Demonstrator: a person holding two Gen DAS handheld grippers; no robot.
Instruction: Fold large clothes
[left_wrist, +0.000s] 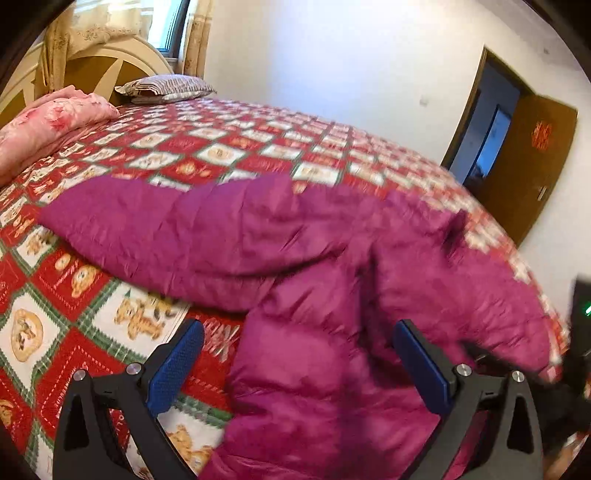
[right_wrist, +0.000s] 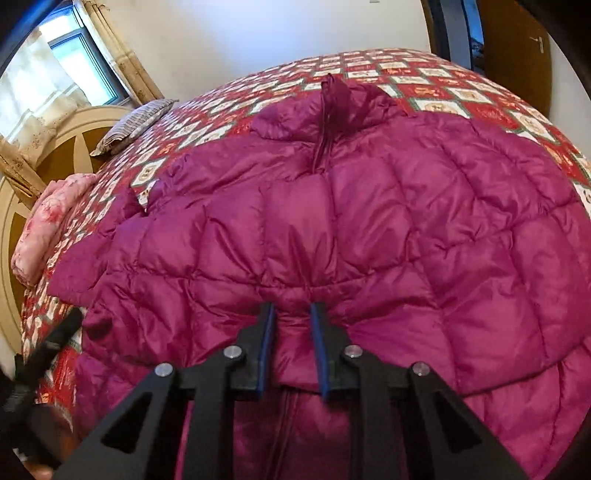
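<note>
On the bed (right_wrist: 461, 92), from the left: one rolled pink floral quilt (right_wrist: 40, 236) of soft cloth, one striped pillow (right_wrist: 129, 125) at the curved cream headboard (right_wrist: 74, 147), then one magenta puffer jacket (right_wrist: 369, 206), glossy and stitched into puffy squares, spread over a bedspread (left_wrist: 221, 147) of red and white checks with bear prints. One window with beige patterned curtains (right_wrist: 118, 55) stands behind the headboard, and one brown wooden door (left_wrist: 528, 166) stands open at the right.

Two grippers show. The left gripper (left_wrist: 299, 358) has its jaws wide apart; the jacket's sleeve and side lie between and below the two blue textured pads (left_wrist: 173, 369), which do not press on it. The right gripper (right_wrist: 293, 332) has its jaws narrowed to a small gap with a bunched ridge of the jacket's fabric pinched between two thin blue pads (right_wrist: 317, 332), near the zipper line that runs up to the collar (right_wrist: 332, 96).
</note>
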